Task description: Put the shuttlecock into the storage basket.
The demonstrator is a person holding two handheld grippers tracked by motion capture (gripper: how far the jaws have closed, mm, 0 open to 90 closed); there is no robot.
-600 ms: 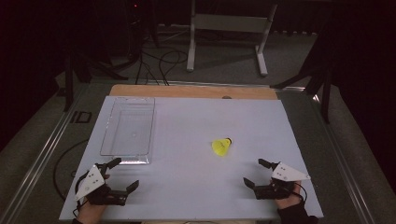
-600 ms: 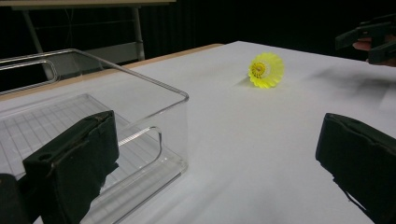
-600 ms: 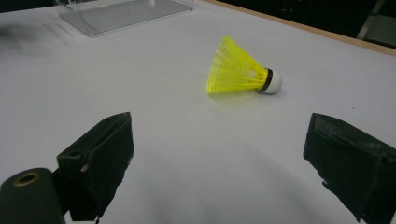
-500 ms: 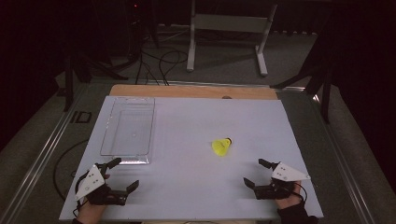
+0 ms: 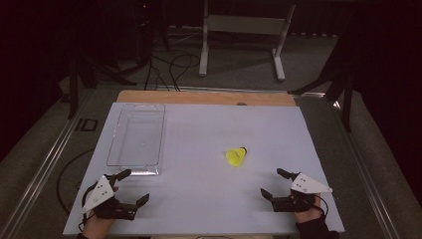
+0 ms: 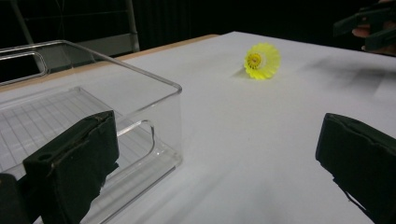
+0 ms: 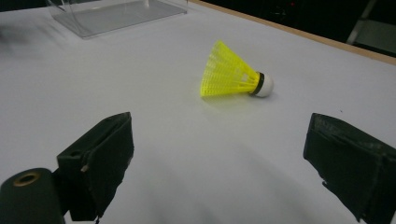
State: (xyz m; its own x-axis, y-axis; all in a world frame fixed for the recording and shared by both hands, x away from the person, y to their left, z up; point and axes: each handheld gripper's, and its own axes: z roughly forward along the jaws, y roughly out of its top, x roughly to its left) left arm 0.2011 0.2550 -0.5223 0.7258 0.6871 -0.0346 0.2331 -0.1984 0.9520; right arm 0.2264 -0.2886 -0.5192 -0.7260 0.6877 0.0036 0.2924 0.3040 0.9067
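White table [image 5: 199, 199]; metal stand [image 5: 241, 30]; floor cables [image 5: 174, 62].

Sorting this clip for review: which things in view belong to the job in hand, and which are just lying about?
In the job:
- yellow shuttlecock, lying on its side, nearest the open right tongs
- clear plastic tray, empty, just ahead of the open left tongs

Lying about:
- metal stand on the floor beyond the table
- black cables on the floor

A dim lab: white-topped table [image 5: 199, 209], floor cables [image 5: 171, 67], metal stand [image 5: 241, 30].
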